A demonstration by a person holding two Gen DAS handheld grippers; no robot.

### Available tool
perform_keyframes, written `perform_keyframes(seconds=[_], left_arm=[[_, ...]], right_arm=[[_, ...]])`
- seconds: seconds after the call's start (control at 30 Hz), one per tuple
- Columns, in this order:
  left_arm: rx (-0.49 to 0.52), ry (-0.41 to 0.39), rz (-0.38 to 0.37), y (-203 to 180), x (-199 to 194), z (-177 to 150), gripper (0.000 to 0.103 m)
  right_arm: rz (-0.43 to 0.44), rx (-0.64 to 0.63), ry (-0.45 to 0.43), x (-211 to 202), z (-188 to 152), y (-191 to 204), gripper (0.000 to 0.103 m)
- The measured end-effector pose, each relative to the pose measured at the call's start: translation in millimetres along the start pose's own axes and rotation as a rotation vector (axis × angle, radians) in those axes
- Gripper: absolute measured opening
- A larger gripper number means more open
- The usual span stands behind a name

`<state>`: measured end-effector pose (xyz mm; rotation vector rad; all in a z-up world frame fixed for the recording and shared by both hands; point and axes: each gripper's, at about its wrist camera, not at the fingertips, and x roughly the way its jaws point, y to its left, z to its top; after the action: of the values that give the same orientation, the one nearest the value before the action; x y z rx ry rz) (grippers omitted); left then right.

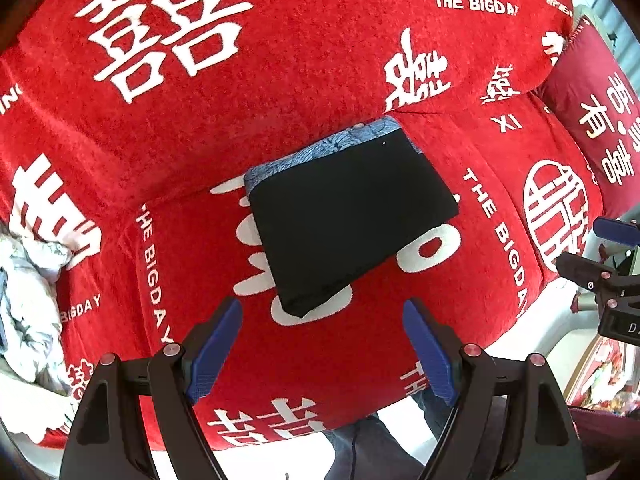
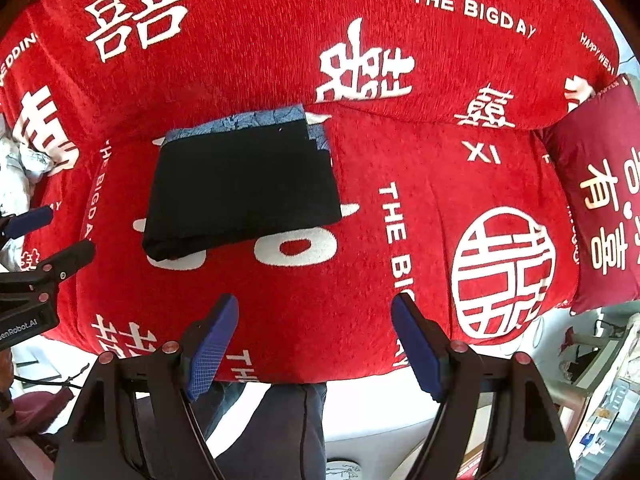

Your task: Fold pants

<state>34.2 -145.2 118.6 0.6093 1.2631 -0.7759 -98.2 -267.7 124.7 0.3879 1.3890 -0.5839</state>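
Observation:
The black pants lie folded into a flat rectangle on the red sofa seat, on top of a folded blue patterned cloth whose far edge shows. They also show in the right wrist view. My left gripper is open and empty, held above the seat just short of the pants' near corner. My right gripper is open and empty above the seat's front edge, to the right of the pants. Each gripper shows at the edge of the other's view.
A red cover with white characters drapes the sofa backrest. A dark red cushion stands at the right end. A crumpled white and grey garment lies at the left end. The person's legs stand before the sofa.

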Motion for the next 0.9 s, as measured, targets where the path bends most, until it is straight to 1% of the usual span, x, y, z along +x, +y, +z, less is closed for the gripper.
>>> perform_keyframes(seconds=[0.3, 0.5, 0.7, 0.9], left_arm=[[-0.069, 0.038, 0.025, 15.1, 7.8, -10.1, 0.083], [-0.084, 0.047, 0.044, 15.6, 10.6, -9.8, 0.083], [-0.098, 0.062, 0.063, 16.5, 15.9, -8.6, 0.083], [-0.118, 0.087, 0.089, 19.6, 33.8, -6.5, 0.083]], right_arm=[[0.009, -0.020, 0.003, 5.8, 4.7, 1.0, 0.082], [0.005, -0.045, -0.004, 8.5, 9.0, 1.9, 0.082], [0.026, -0.061, 0.003, 15.0, 12.9, 1.9, 0.082], [0.054, -0.068, 0.025, 31.3, 18.7, -2.0, 0.082]])
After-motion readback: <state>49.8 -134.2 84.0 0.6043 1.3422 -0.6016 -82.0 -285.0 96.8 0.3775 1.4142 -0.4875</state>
